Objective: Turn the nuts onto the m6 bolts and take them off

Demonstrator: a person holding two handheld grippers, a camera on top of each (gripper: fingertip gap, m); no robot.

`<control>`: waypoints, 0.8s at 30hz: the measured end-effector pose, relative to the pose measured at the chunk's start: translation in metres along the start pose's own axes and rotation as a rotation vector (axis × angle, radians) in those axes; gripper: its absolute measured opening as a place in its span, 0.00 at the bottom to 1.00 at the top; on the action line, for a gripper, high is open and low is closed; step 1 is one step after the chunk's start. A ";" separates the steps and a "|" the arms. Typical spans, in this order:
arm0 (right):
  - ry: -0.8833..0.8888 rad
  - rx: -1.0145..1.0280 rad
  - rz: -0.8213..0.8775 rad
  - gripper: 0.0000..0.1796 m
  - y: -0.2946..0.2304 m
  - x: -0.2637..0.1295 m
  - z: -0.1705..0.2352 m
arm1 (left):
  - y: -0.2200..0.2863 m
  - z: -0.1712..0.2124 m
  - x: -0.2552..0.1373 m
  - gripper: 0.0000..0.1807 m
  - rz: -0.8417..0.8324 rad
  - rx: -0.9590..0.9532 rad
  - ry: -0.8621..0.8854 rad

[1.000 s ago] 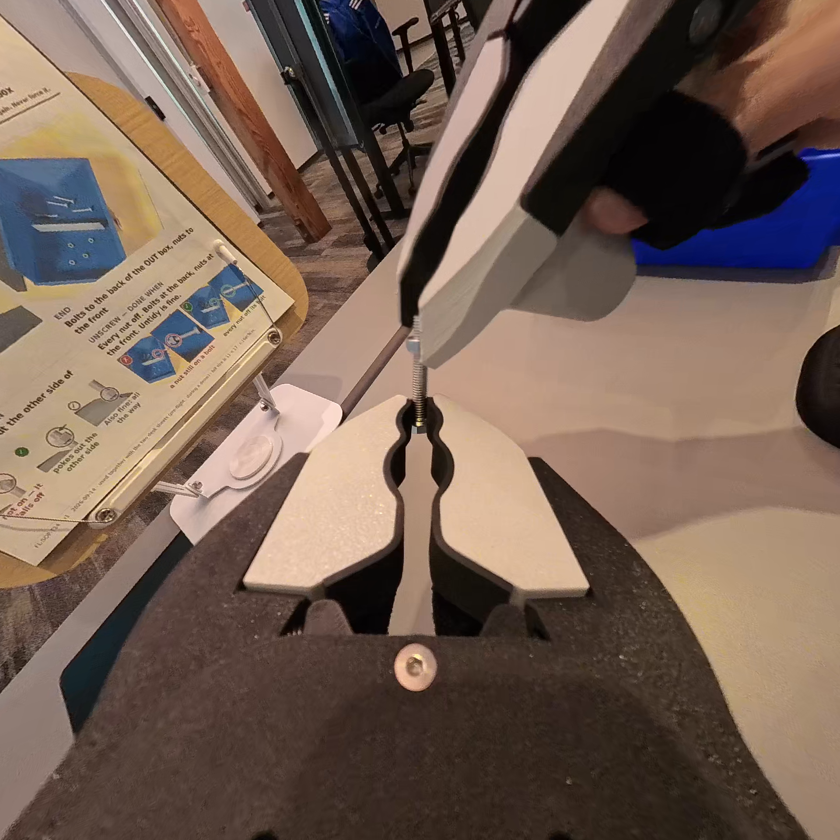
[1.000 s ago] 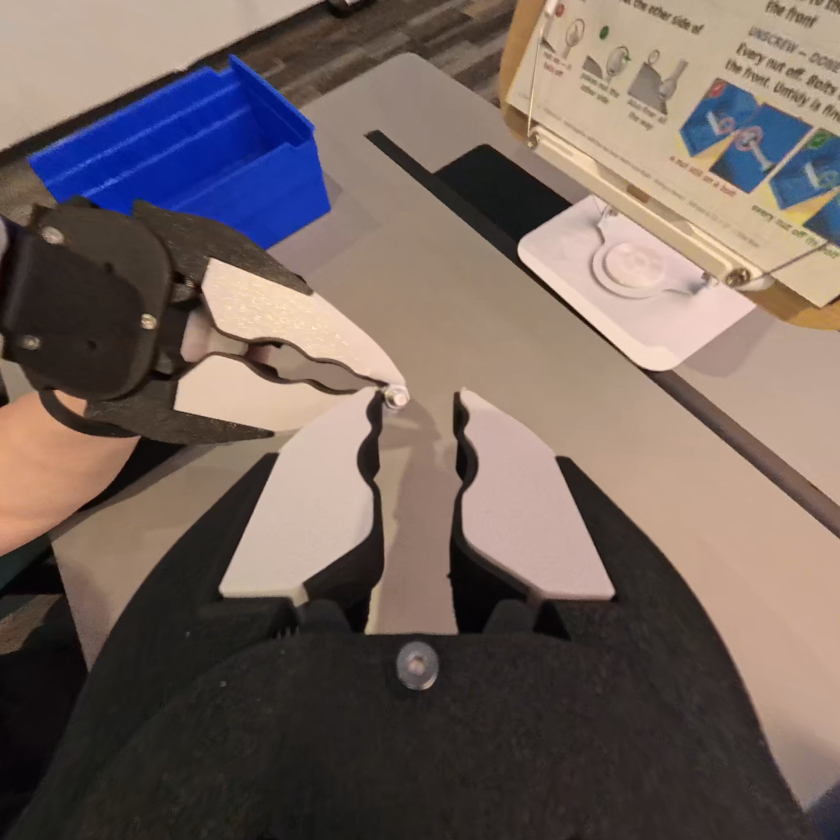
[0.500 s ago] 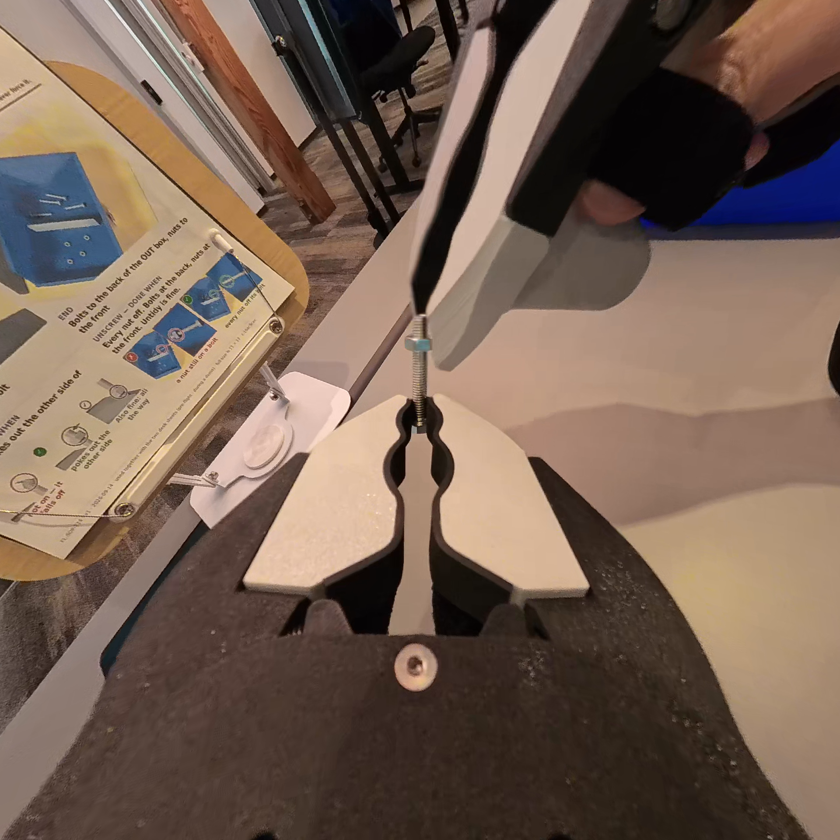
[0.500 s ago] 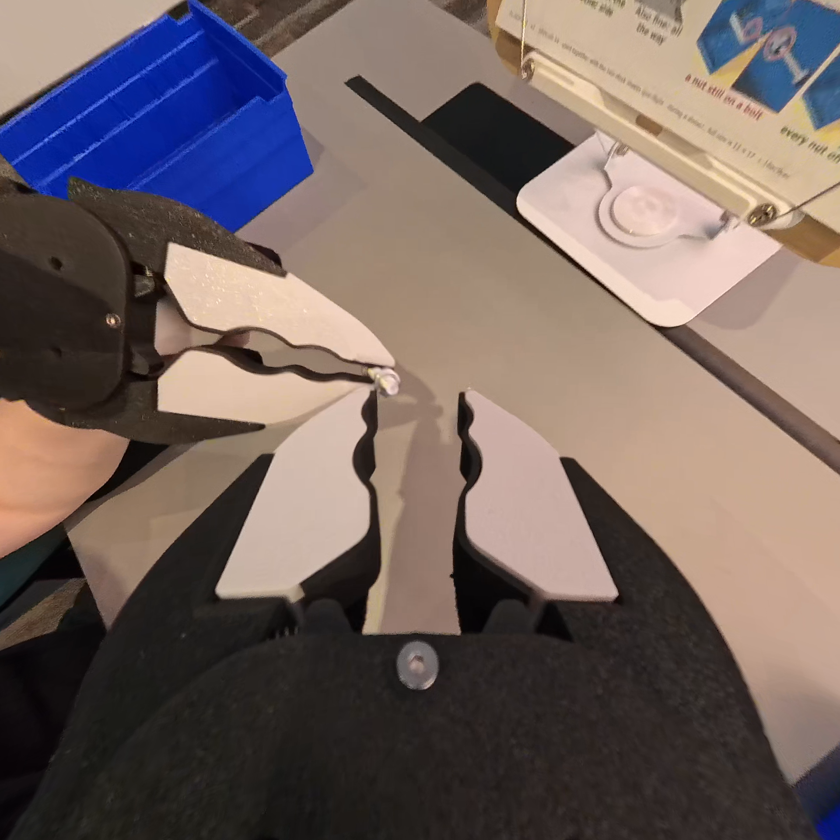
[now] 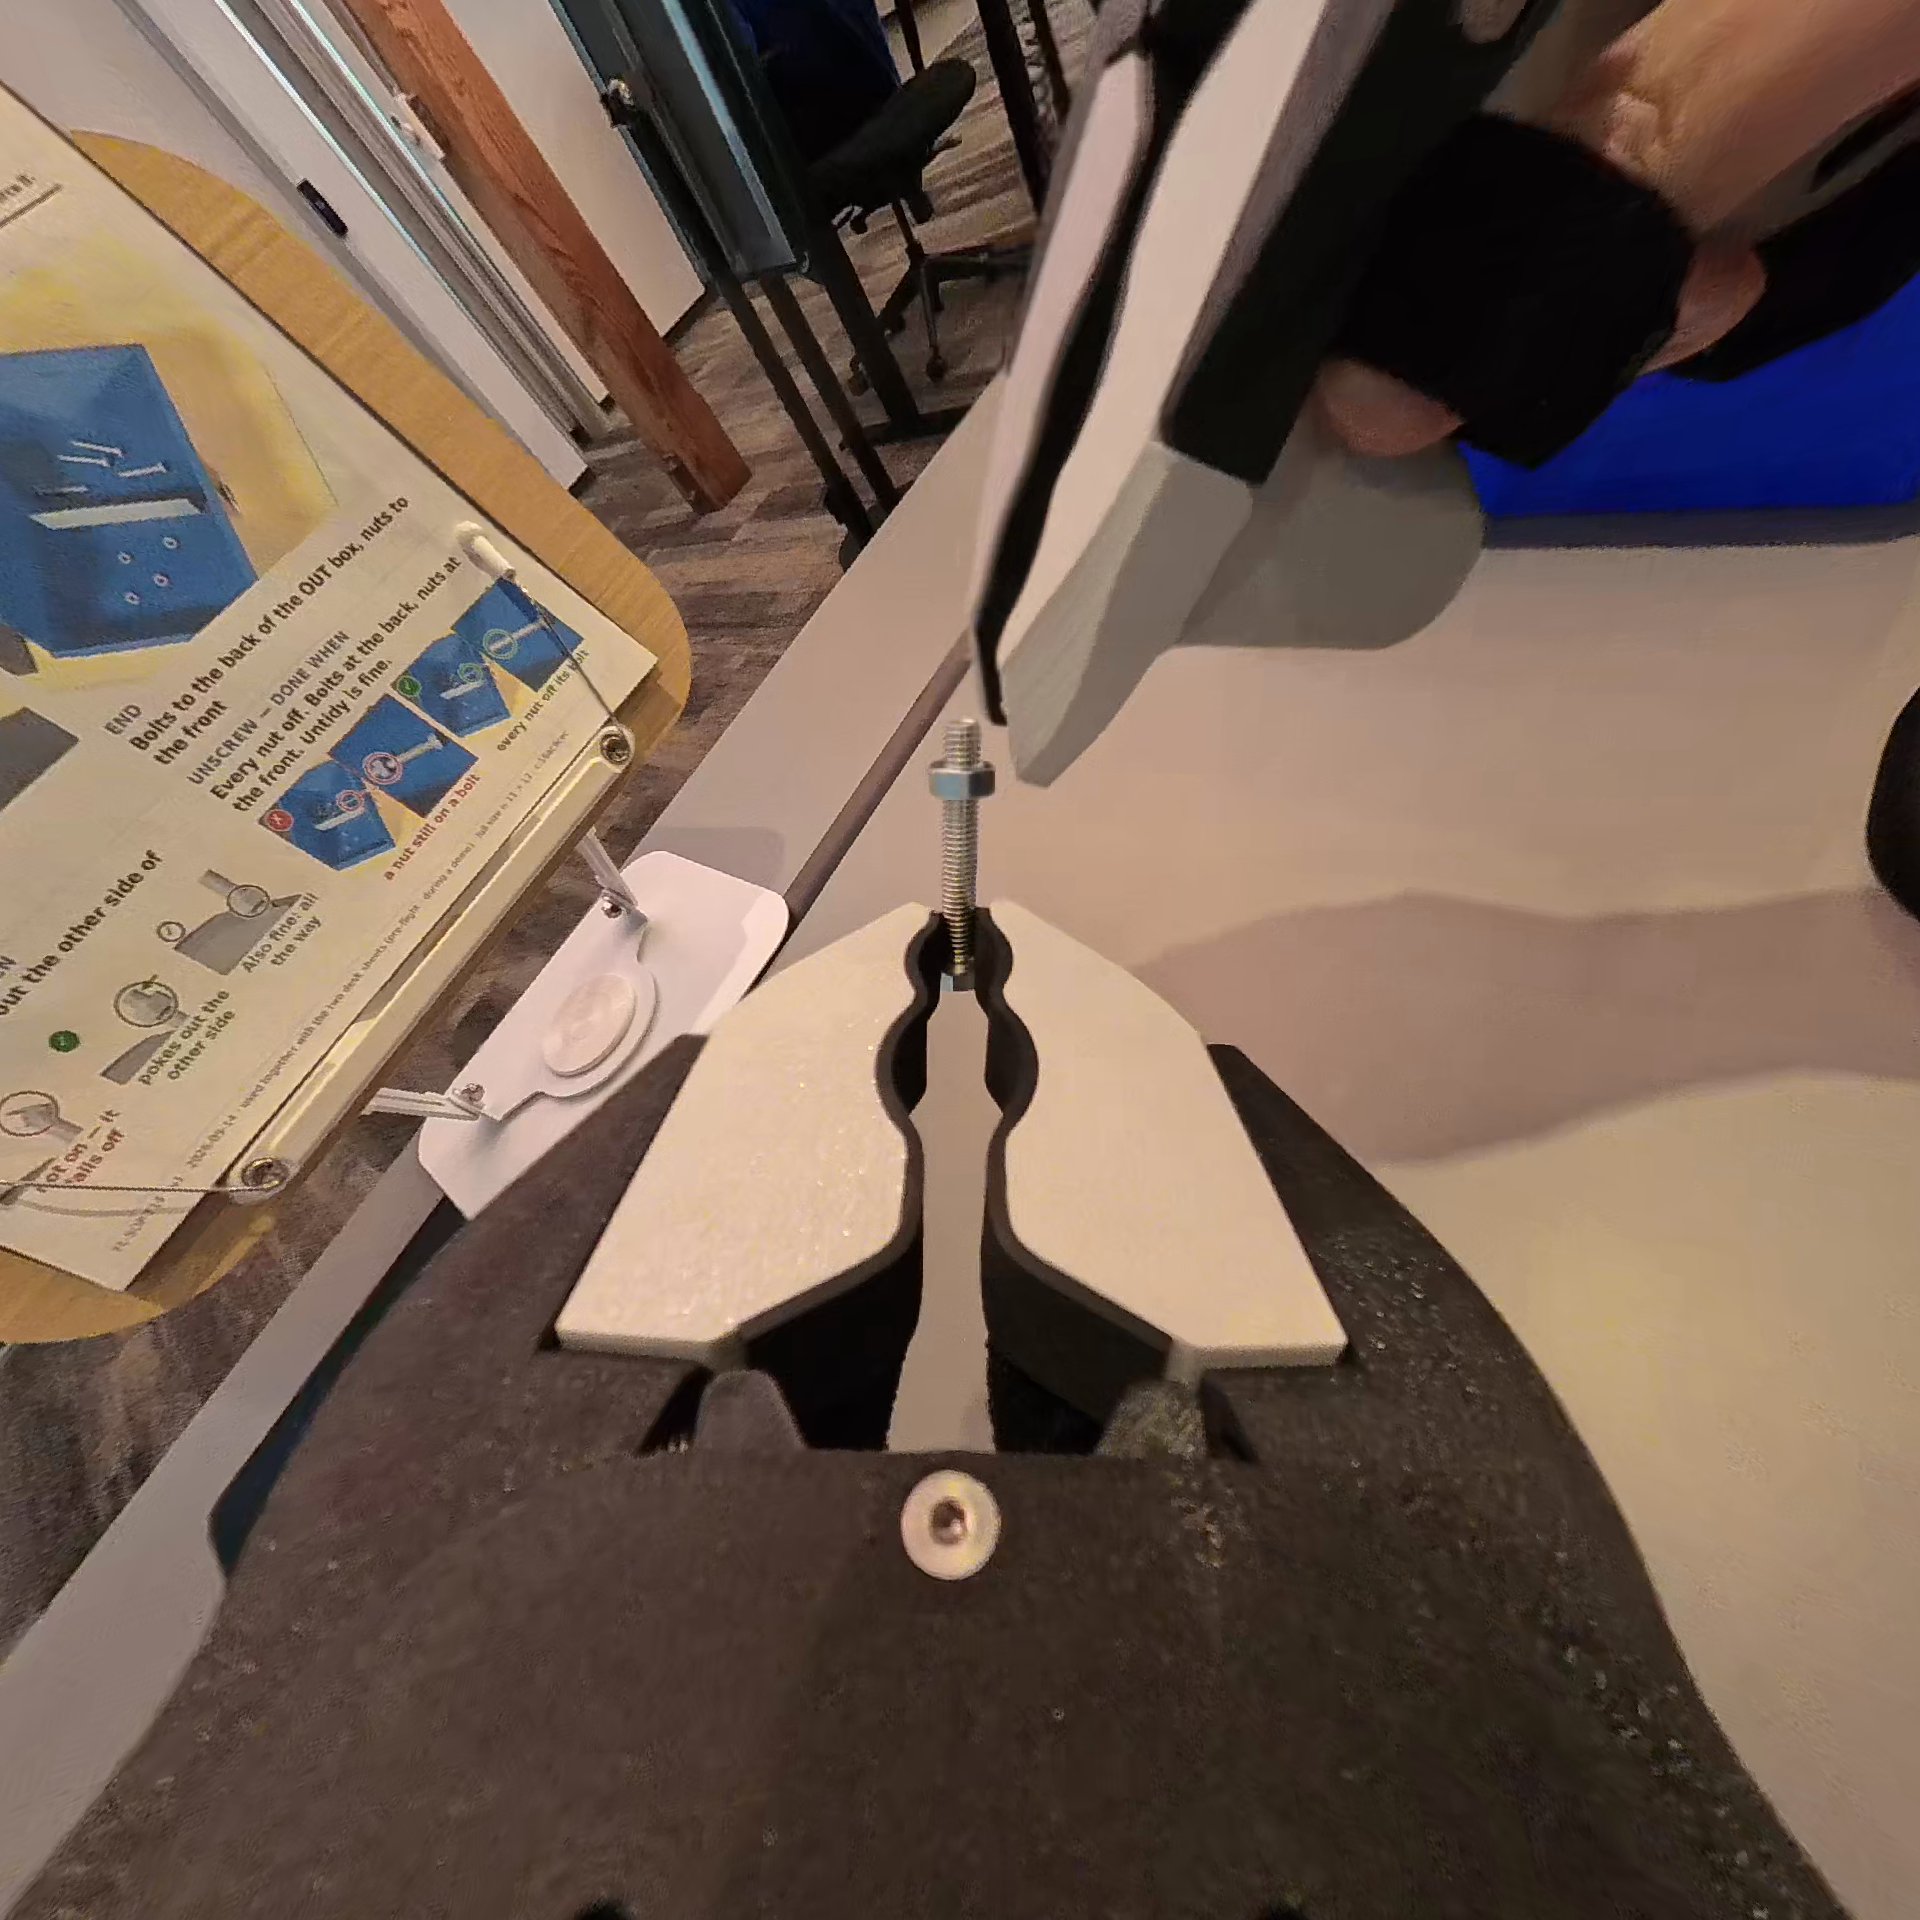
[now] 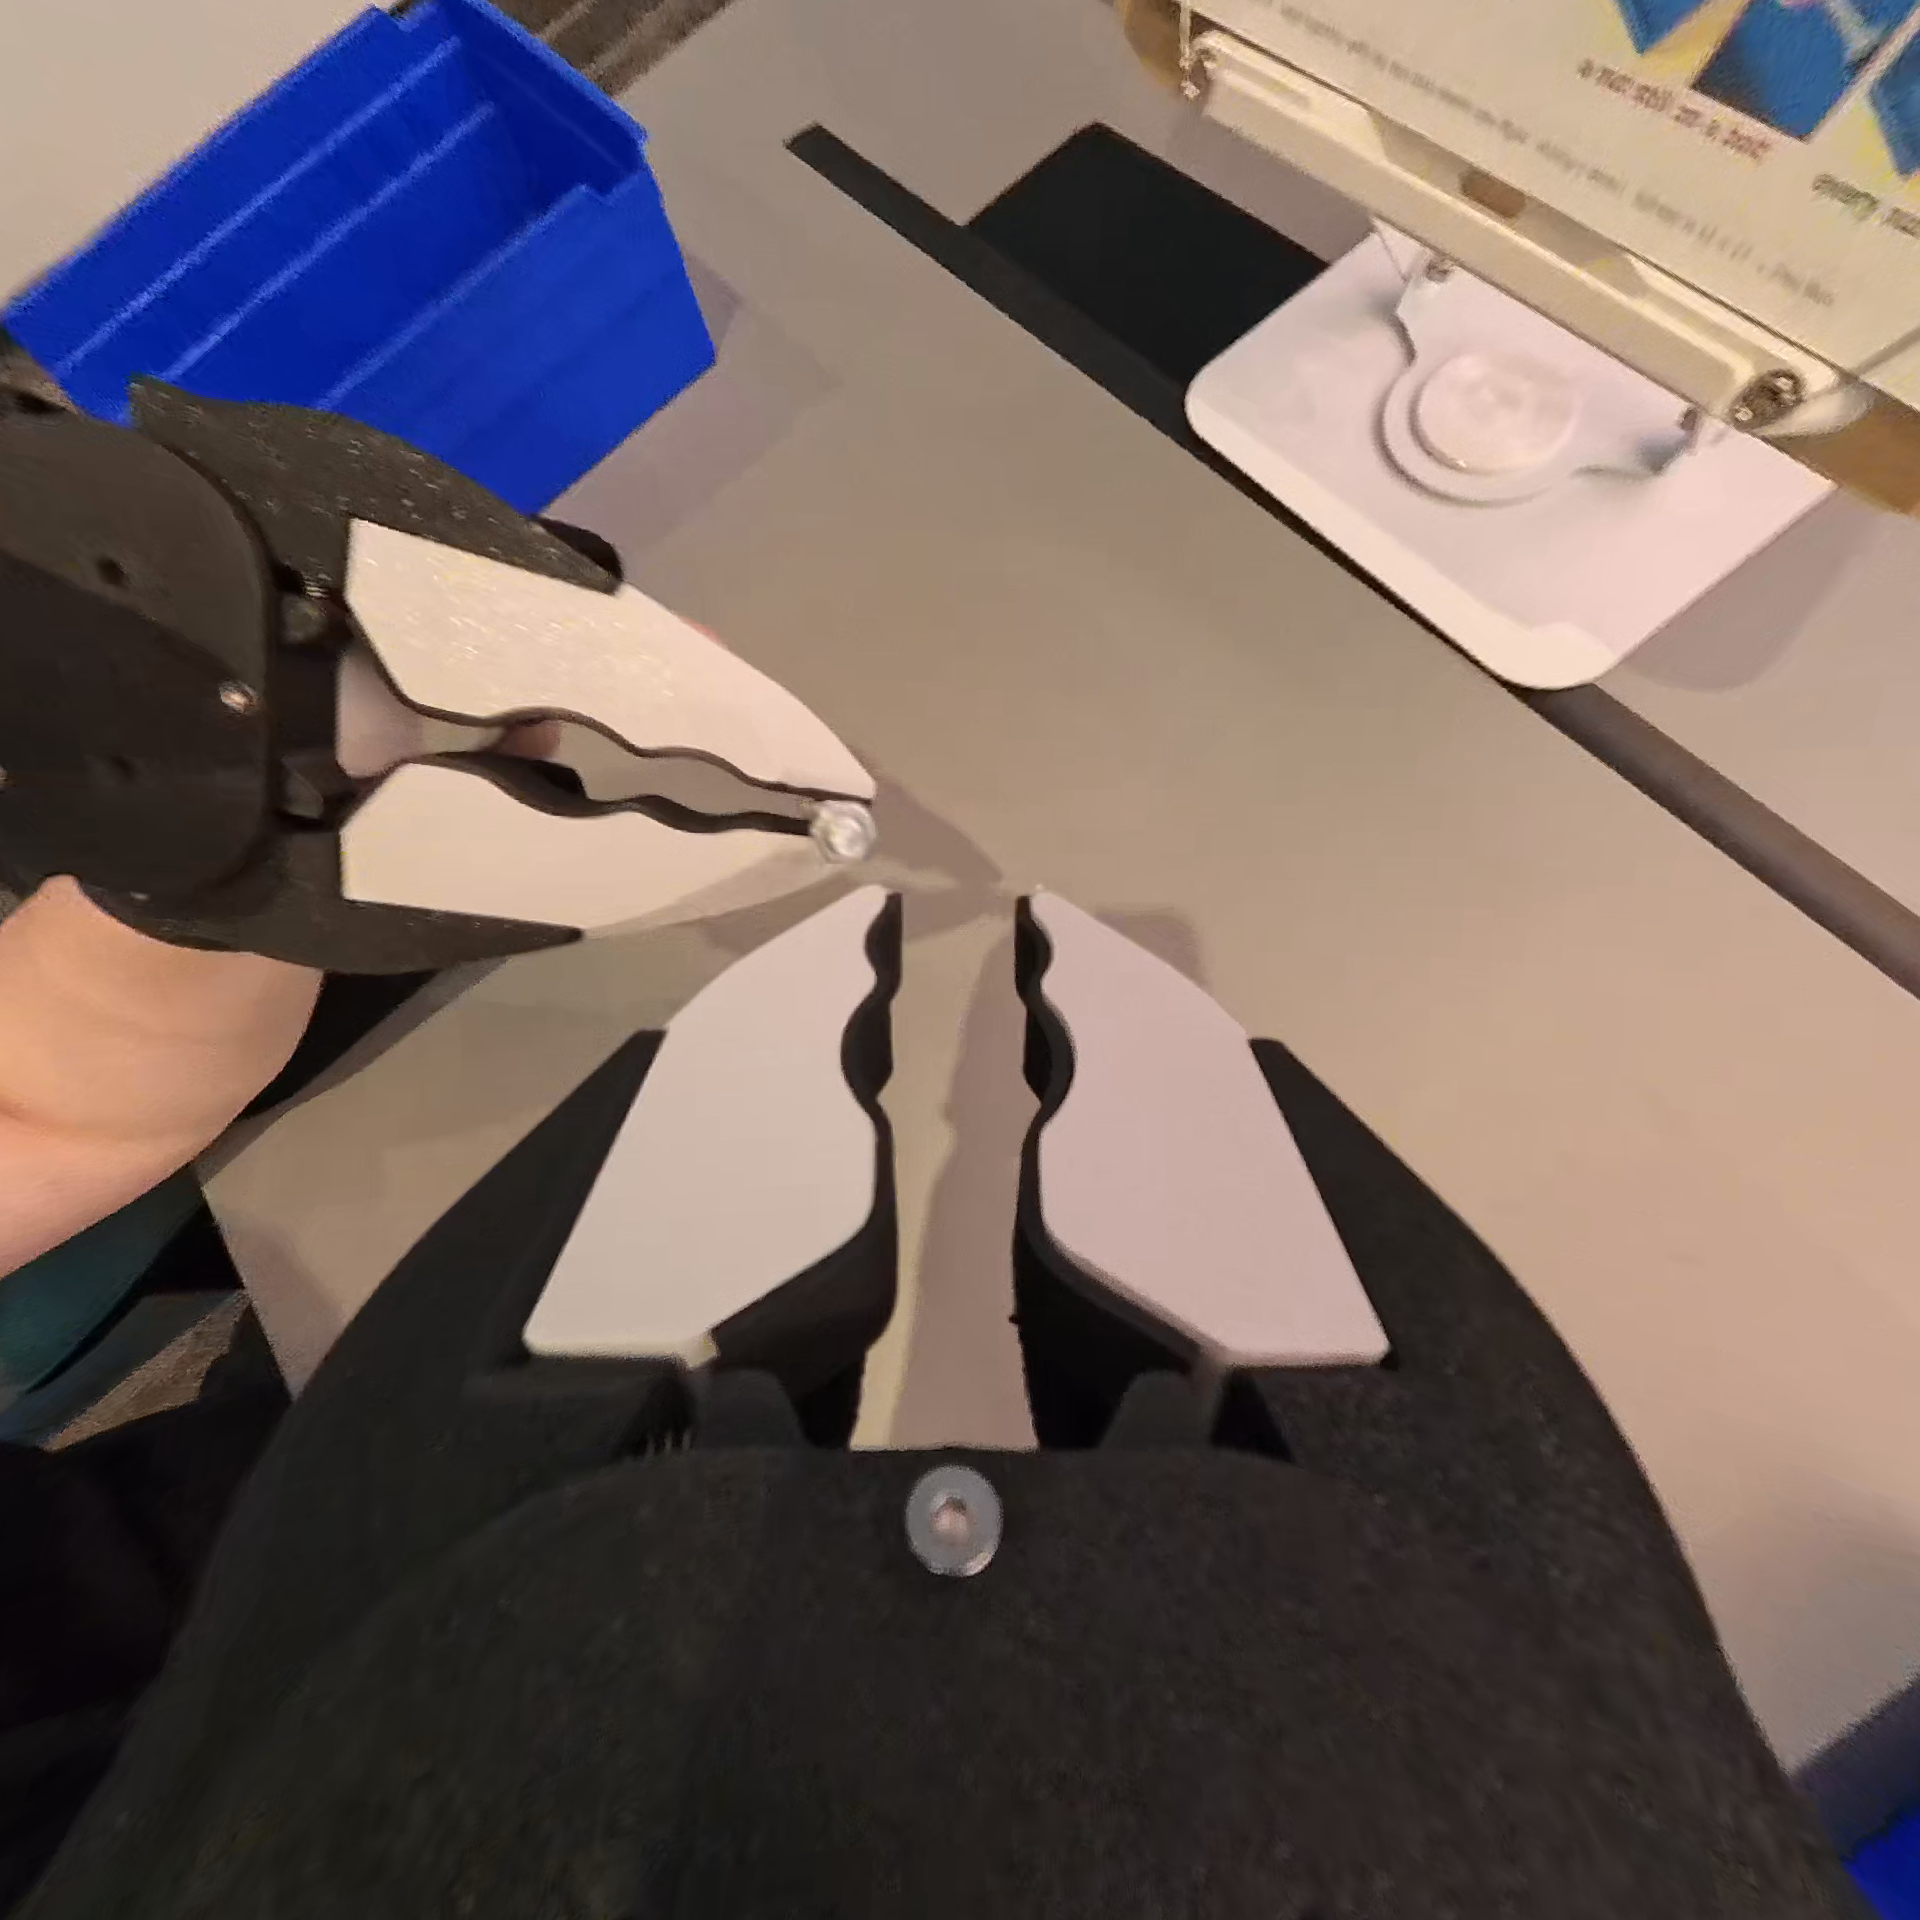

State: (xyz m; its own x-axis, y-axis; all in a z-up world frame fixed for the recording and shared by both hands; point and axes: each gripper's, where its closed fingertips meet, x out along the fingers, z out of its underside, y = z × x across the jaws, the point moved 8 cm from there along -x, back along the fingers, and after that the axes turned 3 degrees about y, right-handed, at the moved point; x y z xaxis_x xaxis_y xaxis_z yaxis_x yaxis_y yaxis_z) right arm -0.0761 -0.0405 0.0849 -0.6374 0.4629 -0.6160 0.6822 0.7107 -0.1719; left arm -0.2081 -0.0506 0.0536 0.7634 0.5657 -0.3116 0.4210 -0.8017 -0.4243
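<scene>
My left gripper (image 5: 958, 920) is shut on the lower end of a threaded bolt (image 5: 956, 862) that stands up from its fingertips. A silver hex nut (image 5: 961, 777) sits on the bolt just below its top end. My right gripper (image 5: 1013, 727) hangs just above and to the right of the nut, clear of it. In the right wrist view my right gripper (image 6: 956, 904) is open and empty. There the left gripper (image 6: 831, 821) reaches in from the left, with the bolt end and nut (image 6: 844, 831) seen end-on just beyond my left fingertip.
A blue bin (image 6: 364, 260) stands at the far left of the grey table (image 6: 1247, 935). An instruction sheet (image 5: 260, 790) on a wooden board rests in a white stand (image 6: 1507, 499) at the table's edge. A dark slot (image 6: 935, 218) runs along the tabletop.
My right gripper has drawn up and away from the bolt's top. The nut, earlier at its fingertips, now stands free on the bolt. The left gripper keeps its hold.
</scene>
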 end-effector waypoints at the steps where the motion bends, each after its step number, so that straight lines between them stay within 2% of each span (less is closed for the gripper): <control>1: 0.004 0.005 -0.002 0.12 0.001 -0.001 0.000 | -0.001 0.000 0.000 0.03 0.002 -0.010 0.005; 5: 0.059 0.016 -0.084 0.13 -0.007 -0.004 -0.005 | 0.002 0.001 0.003 0.03 -0.001 -0.005 0.014; 11: 0.011 0.017 0.009 0.16 0.000 -0.001 -0.001 | 0.007 0.005 0.013 0.03 0.013 -0.057 0.085; 14: -0.083 0.011 0.086 0.14 0.007 -0.005 0.009 | 0.007 0.011 0.019 0.03 0.020 -0.162 0.168; 17: -0.058 0.005 0.080 0.14 0.005 -0.006 0.006 | 0.011 0.018 0.028 0.03 0.017 -0.280 0.250; 24: -0.120 -0.039 0.192 0.17 0.005 0.006 0.007 | 0.027 0.024 0.041 0.03 -0.010 -0.271 0.280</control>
State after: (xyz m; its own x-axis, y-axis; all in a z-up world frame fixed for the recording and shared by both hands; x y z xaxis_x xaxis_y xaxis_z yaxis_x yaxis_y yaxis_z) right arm -0.0739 -0.0384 0.0752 -0.4480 0.5270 -0.7222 0.7711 0.6365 -0.0139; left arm -0.1771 -0.0444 0.0083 0.8473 0.5289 -0.0486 0.5142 -0.8397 -0.1745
